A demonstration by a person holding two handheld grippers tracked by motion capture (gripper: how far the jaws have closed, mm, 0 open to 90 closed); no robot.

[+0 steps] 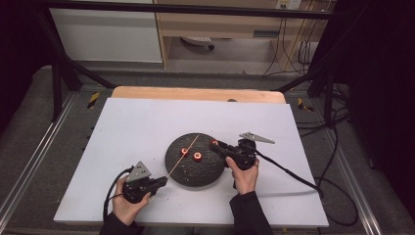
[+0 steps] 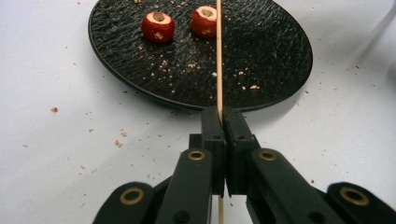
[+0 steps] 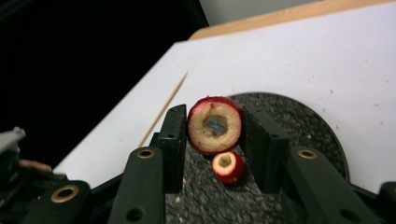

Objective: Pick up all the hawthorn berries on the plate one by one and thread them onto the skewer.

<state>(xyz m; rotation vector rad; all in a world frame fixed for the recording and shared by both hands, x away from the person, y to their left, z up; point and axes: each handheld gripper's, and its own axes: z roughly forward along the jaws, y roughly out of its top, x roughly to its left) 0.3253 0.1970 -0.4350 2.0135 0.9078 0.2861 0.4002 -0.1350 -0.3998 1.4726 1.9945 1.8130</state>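
Your left gripper (image 2: 219, 122) has its jaws closed on a thin wooden skewer (image 2: 218, 56), pinching it near the blunt end. From there the stick runs away from you over the black textured plate (image 2: 280, 56), which sits near the middle of the table, a little toward the near edge. In the high view the skewer's long axis slants from the left gripper (image 1: 159, 182) up toward the far right across the plate.

Your right gripper (image 3: 212, 128) is clamped on a cored red fruit piece (image 3: 215, 125), a ring with pale flesh and a hole through its centre. The jaws press its sides and leave that hole free. It hangs above the plate's right rim.

Two more cored pieces (image 2: 158, 25) (image 2: 203, 20) lie on the plate beside the skewer.

The coming move probably turns on lining up the held ring's hole with the skewer's far tip. The tip points toward the table's far side, and the hole must face back along that axis.

No brand, label or writing can be read anywhere.
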